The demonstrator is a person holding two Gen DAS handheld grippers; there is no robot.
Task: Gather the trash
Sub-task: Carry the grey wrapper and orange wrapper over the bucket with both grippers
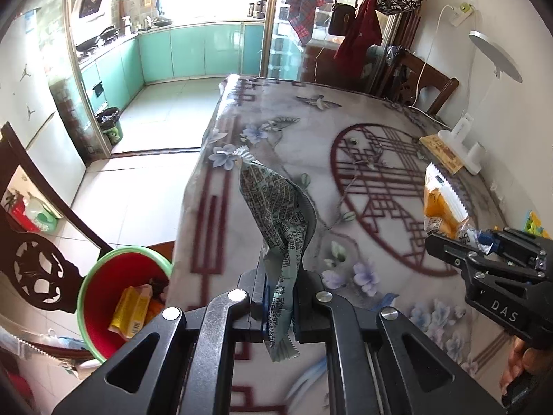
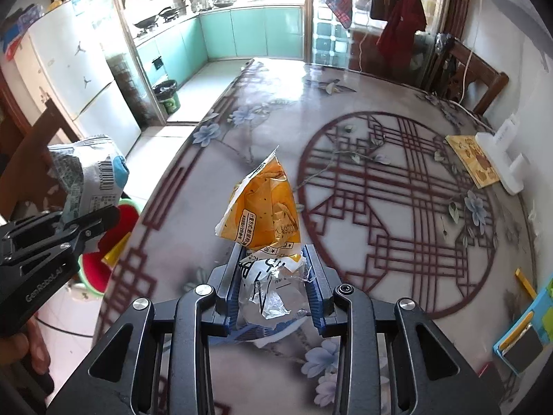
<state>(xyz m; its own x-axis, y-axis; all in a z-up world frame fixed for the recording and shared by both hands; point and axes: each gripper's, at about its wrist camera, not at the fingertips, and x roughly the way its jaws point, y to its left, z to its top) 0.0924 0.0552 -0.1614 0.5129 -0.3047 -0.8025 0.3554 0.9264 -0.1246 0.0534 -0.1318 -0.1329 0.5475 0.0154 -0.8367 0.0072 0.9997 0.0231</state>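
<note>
My left gripper [image 1: 278, 297] is shut on a grey-green printed wrapper [image 1: 276, 214] and holds it upright above the table's left edge. The red bin with a green rim [image 1: 103, 297] stands below to the left, with yellow trash inside. My right gripper [image 2: 273, 287] is shut on an orange and silver snack wrapper [image 2: 266, 207] above the table. The right gripper also shows in the left wrist view [image 1: 446, 245], with the orange wrapper [image 1: 439, 204]. The left gripper shows in the right wrist view [image 2: 100, 221], with its wrapper [image 2: 90, 176] and the bin [image 2: 100, 242].
The table [image 1: 380, 128] has a floral cloth with a dark red lattice circle. A white lamp base [image 1: 463, 138] and a yellow card [image 1: 442, 152] sit at its far right. A dark carved chair [image 1: 38, 259] stands by the bin. Coloured items [image 2: 525, 328] lie at the right edge.
</note>
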